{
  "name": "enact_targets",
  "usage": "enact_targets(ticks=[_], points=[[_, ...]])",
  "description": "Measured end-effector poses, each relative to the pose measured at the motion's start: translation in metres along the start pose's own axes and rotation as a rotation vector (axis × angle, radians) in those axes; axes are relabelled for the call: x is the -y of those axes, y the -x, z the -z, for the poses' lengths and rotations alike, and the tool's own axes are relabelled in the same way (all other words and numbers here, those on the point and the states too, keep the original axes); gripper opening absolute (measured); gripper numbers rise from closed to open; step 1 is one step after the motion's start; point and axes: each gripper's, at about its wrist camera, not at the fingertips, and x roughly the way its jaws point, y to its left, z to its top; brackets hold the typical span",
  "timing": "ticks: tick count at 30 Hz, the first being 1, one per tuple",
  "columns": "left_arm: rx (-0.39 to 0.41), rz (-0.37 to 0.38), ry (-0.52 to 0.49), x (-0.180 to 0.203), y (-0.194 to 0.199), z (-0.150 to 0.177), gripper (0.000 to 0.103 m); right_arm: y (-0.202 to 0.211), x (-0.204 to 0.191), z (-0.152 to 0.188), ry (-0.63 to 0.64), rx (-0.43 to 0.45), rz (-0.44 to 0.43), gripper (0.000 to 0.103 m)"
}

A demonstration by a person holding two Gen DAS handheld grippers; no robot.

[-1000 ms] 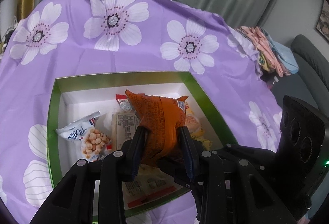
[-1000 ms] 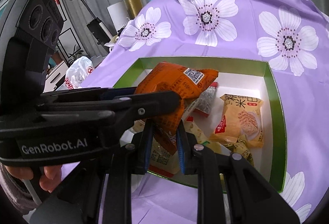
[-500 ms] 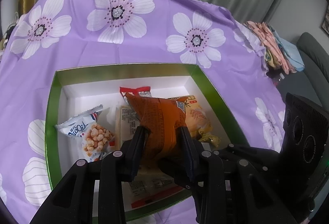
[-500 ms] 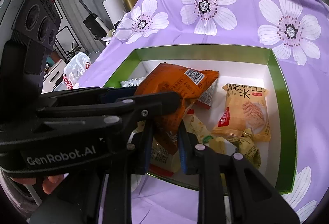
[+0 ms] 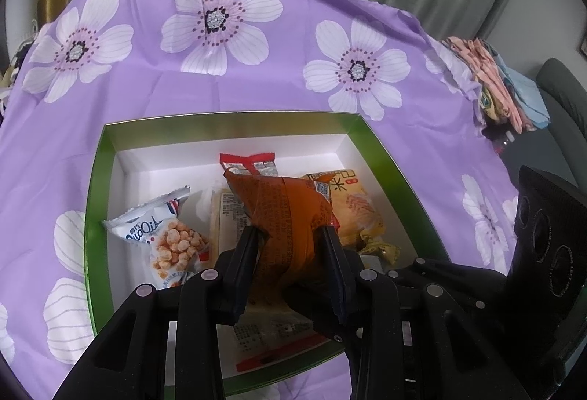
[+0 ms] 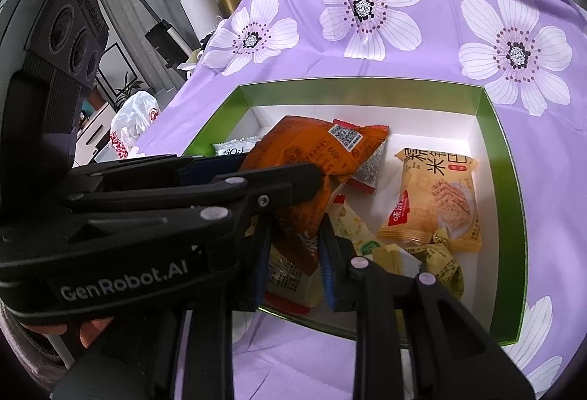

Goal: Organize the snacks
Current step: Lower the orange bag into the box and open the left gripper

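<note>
Orange packet | both grippers clamp | QR code right-wrist only

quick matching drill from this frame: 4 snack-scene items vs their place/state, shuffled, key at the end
Things
1. crinkled orange foil snack packet
2. white puffed-ball snack bag with blue lettering
3. yellow rice-cracker packet with a red label
4. green-walled cardboard box with a white floor

Place or state
A. lies flat on the box floor at its right side
B. sits open on the purple flowered tablecloth
C. pinched between the left gripper fingers, above the other snacks
D. lies at the box's left side, beside a beige packet

Pairs: 1-C, 2-D, 3-A, 4-B
</note>
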Motion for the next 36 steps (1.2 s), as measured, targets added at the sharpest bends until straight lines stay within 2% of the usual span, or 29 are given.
enact_targets(ticks=[11,13,20,22,26,30,36], points=[[-0.009,-0.041,-0.008,0.0034,-0.0005,-0.0004,0.038,0.0001,-0.0011,-0.0005,0.001,-0.008,0.004,0.03],[-0.015,-0.052,-0.011,0.0036,-0.0015,-0.0001,0.045,-0.0002,-0.0008,-0.0012,0.002,-0.011,0.006,0.032],[-0.021,-0.07,-0.009,0.0027,-0.0016,0.0008,0.051,-0.0007,-0.0008,-0.0015,0.001,-0.013,0.011,0.037],[-0.023,-0.084,-0.011,0.0022,-0.0021,0.0013,0.058,-0.001,-0.0008,-0.0015,-0.002,-0.013,0.014,0.04],[-0.026,-0.086,-0.004,0.0,-0.0024,0.0022,0.061,-0.0012,-0.001,-0.0015,-0.004,-0.016,0.018,0.042],[-0.028,-0.106,-0.012,-0.0004,-0.0026,0.0028,0.07,-0.0018,-0.0001,-0.0016,-0.009,-0.019,0.026,0.048],[-0.03,-0.119,-0.008,-0.0035,-0.0016,0.004,0.071,-0.0009,-0.0008,-0.002,-0.007,-0.018,0.037,0.05]])
